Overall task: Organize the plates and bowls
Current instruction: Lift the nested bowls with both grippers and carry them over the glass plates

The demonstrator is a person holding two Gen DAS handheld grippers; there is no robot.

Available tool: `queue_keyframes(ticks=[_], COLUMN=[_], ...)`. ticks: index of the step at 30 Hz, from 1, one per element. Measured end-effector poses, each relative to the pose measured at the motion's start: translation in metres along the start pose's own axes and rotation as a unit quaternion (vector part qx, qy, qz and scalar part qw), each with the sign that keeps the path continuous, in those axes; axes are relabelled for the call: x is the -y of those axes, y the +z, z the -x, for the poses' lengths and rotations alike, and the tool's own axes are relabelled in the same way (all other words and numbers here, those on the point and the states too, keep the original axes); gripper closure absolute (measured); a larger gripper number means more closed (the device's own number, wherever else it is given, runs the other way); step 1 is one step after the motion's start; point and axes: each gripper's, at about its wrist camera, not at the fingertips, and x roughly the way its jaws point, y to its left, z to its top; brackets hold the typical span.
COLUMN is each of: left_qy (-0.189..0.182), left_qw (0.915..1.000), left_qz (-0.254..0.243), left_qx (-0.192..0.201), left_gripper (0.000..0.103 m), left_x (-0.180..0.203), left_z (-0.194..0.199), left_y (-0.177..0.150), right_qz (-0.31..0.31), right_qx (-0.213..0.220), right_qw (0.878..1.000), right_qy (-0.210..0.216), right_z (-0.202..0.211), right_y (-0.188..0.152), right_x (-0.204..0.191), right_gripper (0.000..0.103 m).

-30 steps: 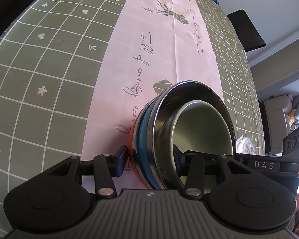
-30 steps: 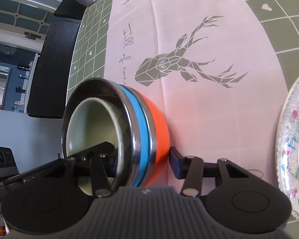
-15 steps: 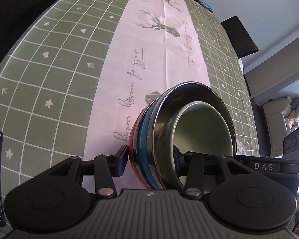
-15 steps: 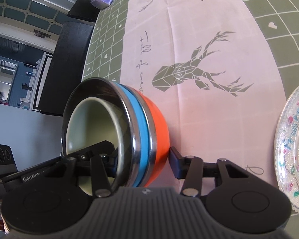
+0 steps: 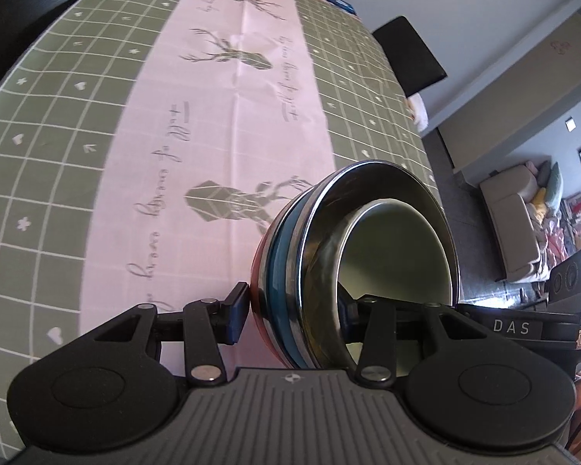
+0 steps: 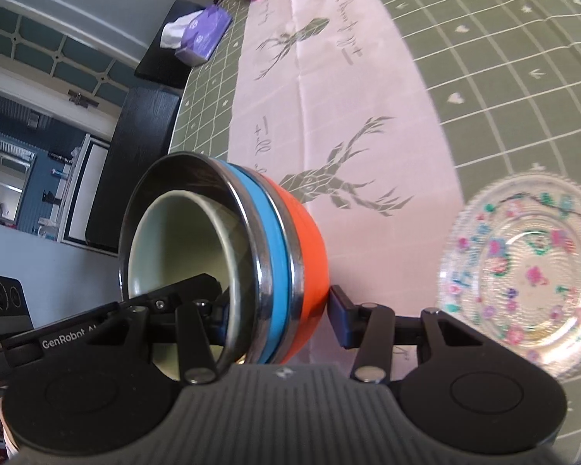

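Above the green grid-patterned table (image 5: 58, 124) with its pink deer-print runner (image 5: 228, 124), a nested stack of bowls (image 6: 251, 255), orange outermost, then blue, steel and a pale green inner one, hangs tipped on its side. Right of that stack, on the table, lies a clear glass plate with floral dots (image 6: 523, 271). Both the left gripper (image 5: 290, 310) and right gripper (image 6: 279, 314) are closed on the stack's wall, one finger inside, one outside.

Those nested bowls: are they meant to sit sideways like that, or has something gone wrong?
Nothing is broken or spilled. The bowl stack is tipped on its side in mid-air, pinched by the left hand-held gripper and right hand-held gripper. The glass plate lies flat.
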Motion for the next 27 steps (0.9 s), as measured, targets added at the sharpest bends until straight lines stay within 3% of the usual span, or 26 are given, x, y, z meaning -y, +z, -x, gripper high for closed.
queue_keyframes(ticks=[15, 27], left_qy=[-0.053, -0.051], left_qw=[0.9956, 0.9906], left_qz=[-0.060, -0.053], left_qx=[-0.048, -0.116], left_gripper=[0.055, 0.055], left_x=[0.086, 0.105], left_z=[-0.053, -0.109], left_y=[-0.005, -0.016], right_qz=[-0.046, -0.092], right_qx=[0.056, 0.025], right_qw=[0.996, 0.993], right_qy=[-0.044, -0.067], right_z=[0.080, 0.079], right_y=[-0.008, -0.008], right_x=[0.070, 0.128], right_gripper=[0.056, 0.056])
